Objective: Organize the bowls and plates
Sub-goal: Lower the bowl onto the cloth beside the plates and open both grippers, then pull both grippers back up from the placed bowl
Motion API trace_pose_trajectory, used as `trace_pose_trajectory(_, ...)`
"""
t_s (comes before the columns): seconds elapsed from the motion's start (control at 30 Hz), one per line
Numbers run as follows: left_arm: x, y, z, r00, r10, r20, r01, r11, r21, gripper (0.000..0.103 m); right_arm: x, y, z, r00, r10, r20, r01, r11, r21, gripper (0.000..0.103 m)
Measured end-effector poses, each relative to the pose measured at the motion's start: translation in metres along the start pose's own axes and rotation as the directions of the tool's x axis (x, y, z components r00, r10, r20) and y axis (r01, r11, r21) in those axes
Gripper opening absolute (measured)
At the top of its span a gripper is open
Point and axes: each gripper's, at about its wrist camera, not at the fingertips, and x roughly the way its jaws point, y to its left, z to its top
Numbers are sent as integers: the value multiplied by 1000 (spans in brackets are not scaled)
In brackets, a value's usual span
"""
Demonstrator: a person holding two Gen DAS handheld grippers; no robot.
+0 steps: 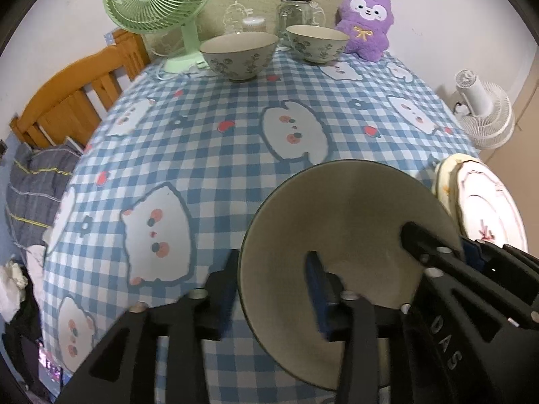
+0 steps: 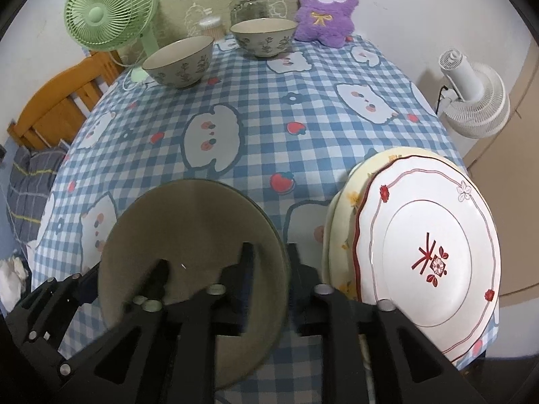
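A plain bowl (image 1: pixel 340 222) is straddled at its near rim by both hand-held grippers, left (image 1: pixel 273 289) and right (image 2: pixel 269 262), jaws parted, on the checked desk (image 2: pixel 269 114). Stacked plates (image 2: pixel 427 249) lie just beside it. Two patterned bowls (image 1: pixel 239 54) stand far back. The right view shows the top plate whole.
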Motion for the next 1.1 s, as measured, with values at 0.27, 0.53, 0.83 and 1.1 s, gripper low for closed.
trace_pose_trajectory(0.27,-14,4,11,999,-25,33,25,1000,-5,79,-21,4,10,998,2,63,-1,1000,-10,72)
trace_pose_trajectory(0.53,-39,9,26,997,-26,76,28,999,-19,82,-49,11,25,994,5,109,-3,1000,-14,76)
trace_pose_trajectory(0.83,-82,15,52,988,-28,154,29,1000,-4,82,-97,20,50,982,14,191,-12,1000,-16,78)
trace_pose_trajectory(1.1,-116,22,75,975,-21,221,22,1000,-1,83,-130,27,69,968,11,250,-10,1000,-7,82)
